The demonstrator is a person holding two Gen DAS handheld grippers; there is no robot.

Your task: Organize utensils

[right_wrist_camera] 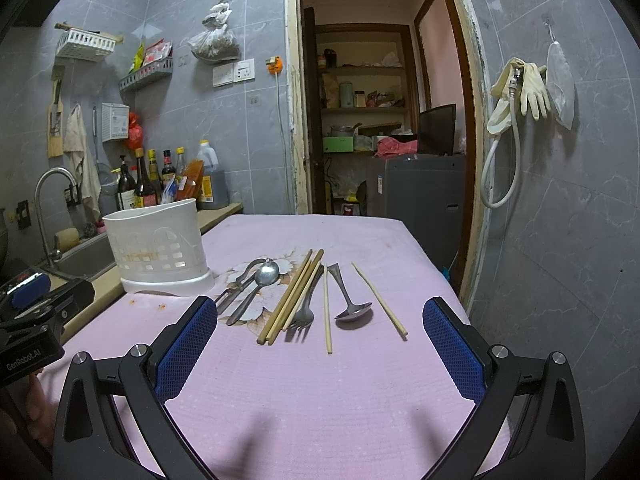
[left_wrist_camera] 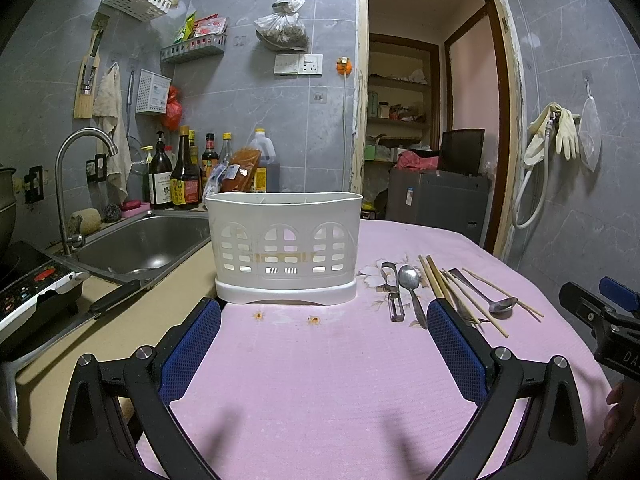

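Note:
A white slotted utensil holder (left_wrist_camera: 285, 246) stands upright on the pink cloth, also in the right wrist view (right_wrist_camera: 158, 246). To its right lie a peeler (right_wrist_camera: 236, 284), a spoon (right_wrist_camera: 260, 282), several wooden chopsticks (right_wrist_camera: 292, 298), a fork (right_wrist_camera: 305, 308), a small ladle (right_wrist_camera: 349, 300) and a lone chopstick (right_wrist_camera: 380, 300). My left gripper (left_wrist_camera: 324, 312) is open and empty, just in front of the holder. My right gripper (right_wrist_camera: 320, 312) is open and empty, just short of the row of utensils.
The pink cloth (right_wrist_camera: 320, 392) covers the table. A steel sink (left_wrist_camera: 140, 244) and tap (left_wrist_camera: 76, 184) sit at the left, with sauce bottles (left_wrist_camera: 184, 172) behind. An induction cooker (left_wrist_camera: 32, 288) stands at far left. A doorway (right_wrist_camera: 372, 120) opens beyond the table.

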